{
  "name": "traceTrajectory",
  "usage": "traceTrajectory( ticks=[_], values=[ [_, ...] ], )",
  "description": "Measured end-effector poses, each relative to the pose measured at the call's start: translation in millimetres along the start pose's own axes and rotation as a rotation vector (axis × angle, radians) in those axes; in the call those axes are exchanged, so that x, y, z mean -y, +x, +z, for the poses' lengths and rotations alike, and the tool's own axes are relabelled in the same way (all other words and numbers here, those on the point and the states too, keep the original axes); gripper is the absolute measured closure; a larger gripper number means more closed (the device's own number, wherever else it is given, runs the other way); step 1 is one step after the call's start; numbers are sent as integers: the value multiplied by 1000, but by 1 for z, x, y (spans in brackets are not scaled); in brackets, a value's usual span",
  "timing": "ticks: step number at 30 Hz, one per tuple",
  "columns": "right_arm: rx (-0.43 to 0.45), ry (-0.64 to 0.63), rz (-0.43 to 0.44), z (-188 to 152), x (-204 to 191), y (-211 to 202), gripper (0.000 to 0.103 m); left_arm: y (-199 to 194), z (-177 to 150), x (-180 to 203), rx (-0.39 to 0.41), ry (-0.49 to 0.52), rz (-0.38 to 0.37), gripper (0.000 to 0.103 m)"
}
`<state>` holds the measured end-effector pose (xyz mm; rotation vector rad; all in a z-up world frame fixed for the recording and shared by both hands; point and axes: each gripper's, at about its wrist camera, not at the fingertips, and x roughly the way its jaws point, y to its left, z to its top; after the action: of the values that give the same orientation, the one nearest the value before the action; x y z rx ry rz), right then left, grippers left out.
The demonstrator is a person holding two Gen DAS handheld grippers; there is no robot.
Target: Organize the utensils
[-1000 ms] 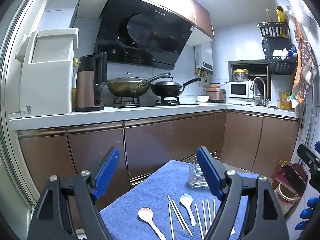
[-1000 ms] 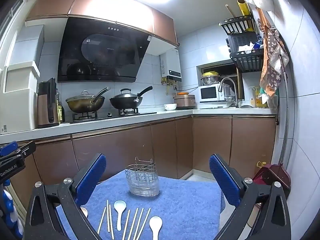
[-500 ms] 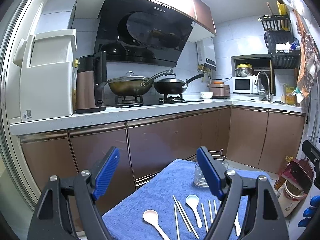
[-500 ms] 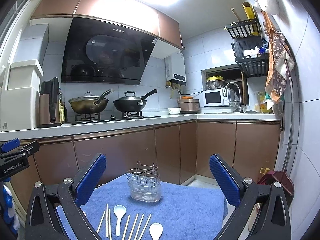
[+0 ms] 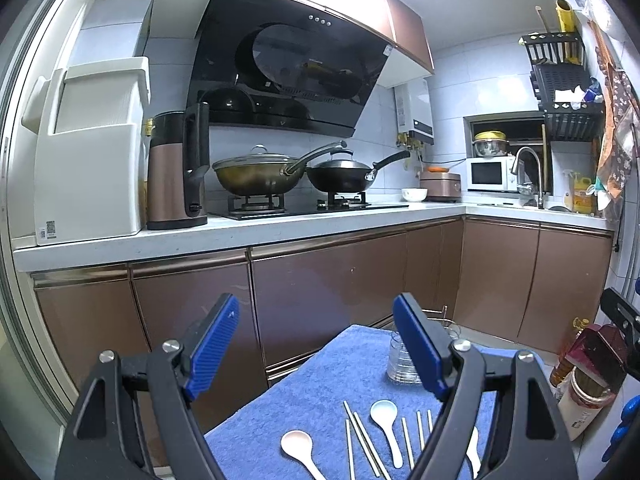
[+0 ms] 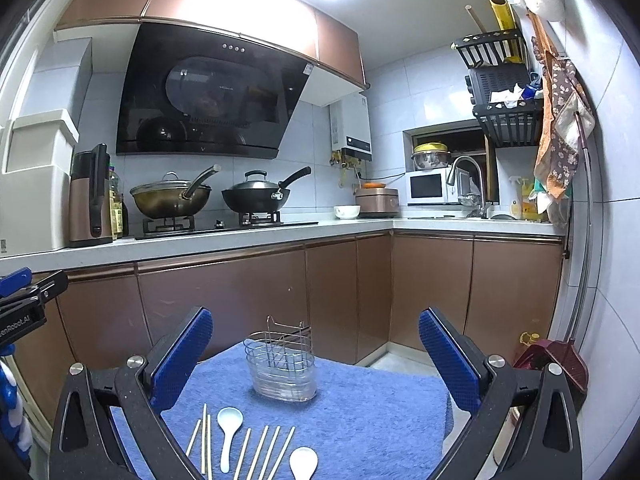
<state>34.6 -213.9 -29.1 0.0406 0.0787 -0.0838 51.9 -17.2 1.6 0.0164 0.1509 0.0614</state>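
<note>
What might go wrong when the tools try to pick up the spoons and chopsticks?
1. The chopsticks lie close together on the soft towel, so a tool might grab several at once or snag the cloth.
2. The holder looks light; pushing a spoon in could tip it.
3. Both tools, left and right, are near each other and might bump.

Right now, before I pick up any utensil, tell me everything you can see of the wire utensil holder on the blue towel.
The utensil holder is an oval caddy with a thin metal wire frame over a clear, plastic-looking base cup. Wire dividers split the top into compartments, and a wire loop rises at its back. It stands upright on the blue towel, toward the far edge, and looks empty. Nothing touches it; the chopsticks and white spoons lie apart, nearer the cameras. In the left wrist view a fingertip hides most of it.
</note>
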Motion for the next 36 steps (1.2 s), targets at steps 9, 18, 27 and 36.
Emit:
traceTrajectory(
  ticks=[9,18,27,36],
  values=[
    [3,-18,-12,1,7,10,0,10,1,6,25,0,6,24],
    [-1,-71,-32,5,5,23,0,32,-6,8,-8,-28,1,24],
    [-38,-97,-63,6,6,40,0,50,-14,11,-34,-24,3,24],
    [-79,-111,-54,1,8,53,0,66,-20,8,-83,-43,-26,24]
  ],
)
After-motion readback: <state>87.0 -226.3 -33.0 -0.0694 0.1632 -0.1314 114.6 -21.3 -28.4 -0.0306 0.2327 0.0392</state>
